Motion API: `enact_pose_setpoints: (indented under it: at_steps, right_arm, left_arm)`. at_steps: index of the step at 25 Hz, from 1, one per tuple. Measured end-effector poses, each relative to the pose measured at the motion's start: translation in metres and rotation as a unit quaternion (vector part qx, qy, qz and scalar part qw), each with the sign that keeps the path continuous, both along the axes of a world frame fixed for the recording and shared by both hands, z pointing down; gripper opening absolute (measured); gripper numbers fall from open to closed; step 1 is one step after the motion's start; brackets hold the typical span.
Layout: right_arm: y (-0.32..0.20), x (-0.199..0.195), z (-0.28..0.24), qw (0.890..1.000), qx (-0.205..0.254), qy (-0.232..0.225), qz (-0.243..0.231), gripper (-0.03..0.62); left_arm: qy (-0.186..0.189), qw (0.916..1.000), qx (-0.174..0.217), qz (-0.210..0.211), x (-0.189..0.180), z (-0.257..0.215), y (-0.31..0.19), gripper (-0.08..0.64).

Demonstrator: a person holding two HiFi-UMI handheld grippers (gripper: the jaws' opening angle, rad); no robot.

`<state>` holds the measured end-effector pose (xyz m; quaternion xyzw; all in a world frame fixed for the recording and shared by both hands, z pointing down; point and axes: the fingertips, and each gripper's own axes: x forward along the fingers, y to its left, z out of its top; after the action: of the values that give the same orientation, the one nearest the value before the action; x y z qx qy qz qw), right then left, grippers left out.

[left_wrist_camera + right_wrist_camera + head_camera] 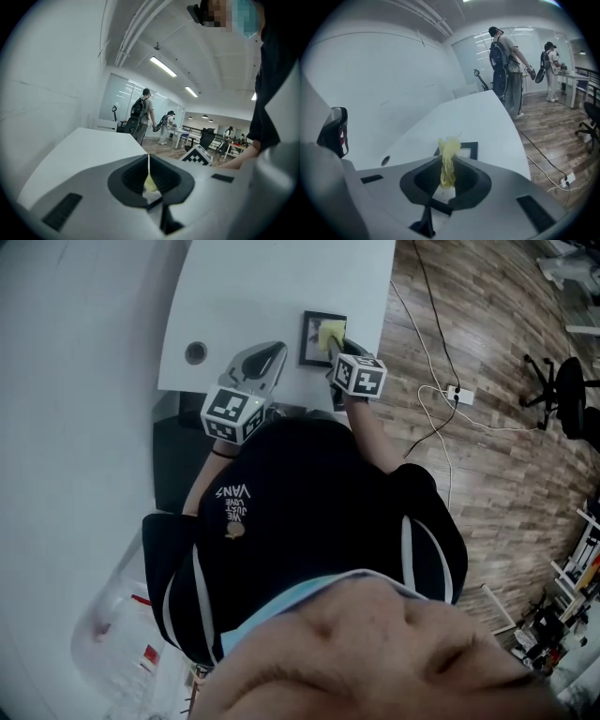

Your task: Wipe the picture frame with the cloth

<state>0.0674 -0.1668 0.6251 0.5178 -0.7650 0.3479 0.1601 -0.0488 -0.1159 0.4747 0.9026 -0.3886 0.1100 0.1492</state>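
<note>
Right gripper (447,180) tight on yellow cloth (448,157), over, perhaps touching, picture frame (310,337); left gripper (149,168) closed.

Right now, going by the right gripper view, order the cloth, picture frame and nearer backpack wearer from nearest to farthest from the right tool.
1. Cloth: pinched in the right tool.
2. Picture frame: on the table, just ahead.
3. Backpack wearer: far off, beyond the table.

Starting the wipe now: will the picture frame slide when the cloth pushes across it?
Likely slides: the picture frame lies flat, apparently unbraced, on the smooth table. It looks thin and light, so press gently, stroking away from the near edge.
</note>
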Motion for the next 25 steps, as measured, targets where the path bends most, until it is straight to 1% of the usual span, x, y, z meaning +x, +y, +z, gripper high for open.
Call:
enact_pose_setpoints:
  at_steps: [7,12,18,25]
  right_arm:
    - [0.000,-0.036,-0.002,0.999,0.001,-0.013,-0.032,0.046]
    - [0.004,-0.054,0.003,0.999,-0.006,-0.015,-0.045,0.046]
    - [0.008,-0.054,0.015,0.999,-0.015,0.000,-0.043,0.046]
    - [0.008,-0.042,0.022,0.999,-0.021,0.014,-0.035,0.046]
  left_arm:
    - [-0.004,0.9995,-0.001,-0.032,-0.026,0.000,0.006,0.018]
    - [-0.007,0.9992,-0.003,-0.040,-0.037,0.000,0.011,0.018]
    - [-0.009,0.9992,-0.002,-0.039,-0.042,0.000,0.015,0.018]
    - [-0.009,0.9996,-0.002,-0.027,-0.035,0.001,0.011,0.018]
